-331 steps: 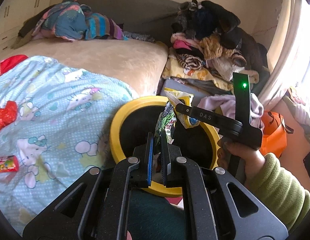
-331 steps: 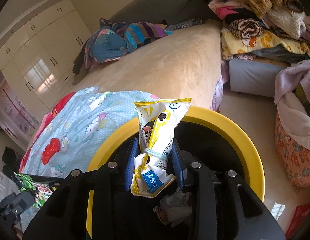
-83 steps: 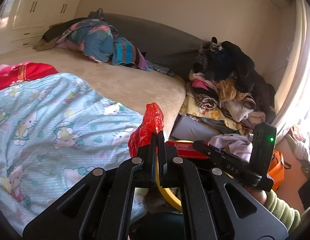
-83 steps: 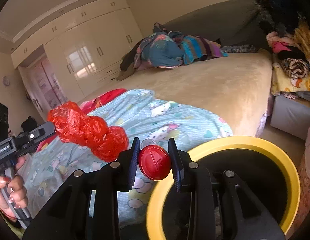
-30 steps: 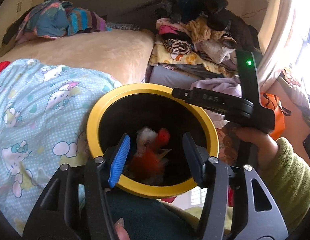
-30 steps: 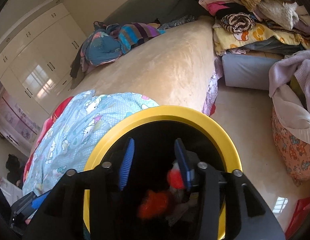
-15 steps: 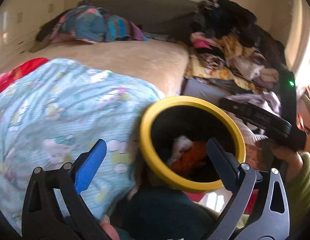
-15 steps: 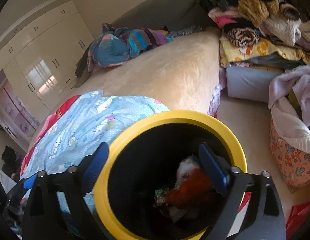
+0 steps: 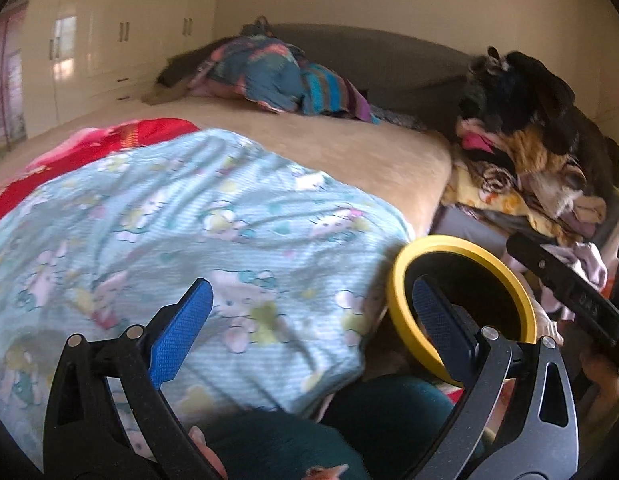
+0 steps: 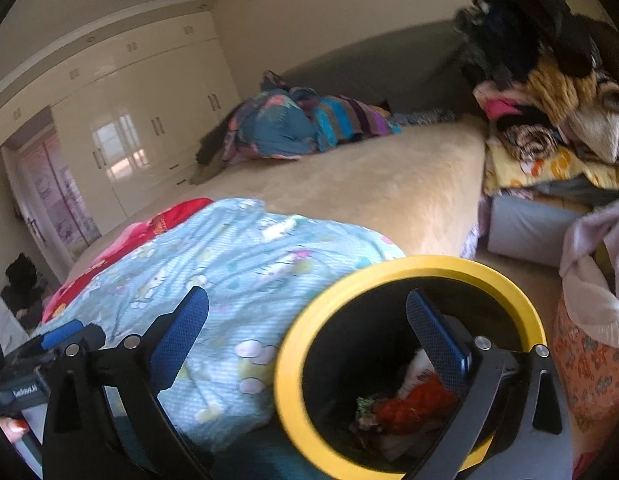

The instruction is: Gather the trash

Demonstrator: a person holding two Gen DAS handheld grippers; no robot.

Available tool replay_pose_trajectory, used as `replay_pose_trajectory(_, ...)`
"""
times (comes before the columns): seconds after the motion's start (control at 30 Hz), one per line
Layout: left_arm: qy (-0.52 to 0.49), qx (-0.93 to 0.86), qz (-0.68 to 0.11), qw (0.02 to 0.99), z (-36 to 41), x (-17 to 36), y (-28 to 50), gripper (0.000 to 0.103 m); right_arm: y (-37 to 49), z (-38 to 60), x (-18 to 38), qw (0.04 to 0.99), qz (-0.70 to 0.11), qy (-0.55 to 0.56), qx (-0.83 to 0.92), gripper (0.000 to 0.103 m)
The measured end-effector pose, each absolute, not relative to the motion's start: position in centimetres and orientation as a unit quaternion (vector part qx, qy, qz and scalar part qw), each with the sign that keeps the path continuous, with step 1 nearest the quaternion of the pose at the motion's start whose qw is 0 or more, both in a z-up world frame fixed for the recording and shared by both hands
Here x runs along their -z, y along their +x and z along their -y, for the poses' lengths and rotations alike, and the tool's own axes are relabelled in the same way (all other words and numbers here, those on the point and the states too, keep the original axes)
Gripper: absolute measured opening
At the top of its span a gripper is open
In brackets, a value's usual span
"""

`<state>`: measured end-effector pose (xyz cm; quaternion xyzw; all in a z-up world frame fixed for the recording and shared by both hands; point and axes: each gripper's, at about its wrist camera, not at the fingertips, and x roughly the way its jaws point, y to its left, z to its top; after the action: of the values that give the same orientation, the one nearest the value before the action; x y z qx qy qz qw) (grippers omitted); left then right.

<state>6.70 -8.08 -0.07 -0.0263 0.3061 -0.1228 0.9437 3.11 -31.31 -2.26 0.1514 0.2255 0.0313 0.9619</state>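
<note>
Bedroom clutter frames everything, but the thing that matters is the yellow-rimmed bin (image 10: pixel 409 364) standing on the floor at the near corner of the bed (image 9: pixel 349 152), its rim just beside the hanging edge of the pale blue cartoon blanket (image 9: pixel 213 248). Down inside it lie the collected scraps, a crumpled red bag (image 10: pixel 409 404) on top of paler wrappers.

Both jaws have just been opening and stand wide with nothing between them: the right gripper (image 10: pixel 305 324) looks across the bin's mouth, the left gripper (image 9: pixel 309 312) faces the blanket with the bin off to its side. No litter shows on the blanket or on the beige bedcover in either view, so the step in hand looks like a search for the next piece. To do it well, I would sweep the view slowly over the folds of the blanket and the red cloth (image 9: pixel 121 140) beyond it, since small wrappers hide in creases, and keep the jaws wide until something is found.

Farther out, a bundle of striped clothes (image 9: pixel 277 76) lies by the headboard, a heap of clothing (image 9: pixel 529 140) rises past the bed's far side, and white wardrobes (image 10: pixel 121 128) line the wall.
</note>
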Motion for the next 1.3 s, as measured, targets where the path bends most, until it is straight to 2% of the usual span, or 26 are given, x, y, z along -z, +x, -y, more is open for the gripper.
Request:
replay_pose_trajectory(0.27,-0.029,0.087,-0.275,0.957,4.8,-0.3,4.0,0.092,0.4,28.1,0.6,0.985,-0.134,0.110,-0.023,0.097)
replay_pose_trajectory(0.57,-0.037,0.062,-0.235,0.969,3.2,0.2,1.6,0.092,-1.9,25.8,0.1,0.992,-0.094,0.078,-0.010,0.097)
replay_pose_trajectory(0.83,-0.033,0.052,-0.201,0.978,3.4,0.0,0.6,0.092,-2.9,24.8,1.2,0.995,-0.083,0.061,-0.004,0.097)
replay_pose_trajectory(1.3,-0.035,0.055,-0.199,0.978,3.2,0.1,0.5,0.092,-2.7,24.3,1.7,0.995,-0.088,0.050,-0.012,0.097)
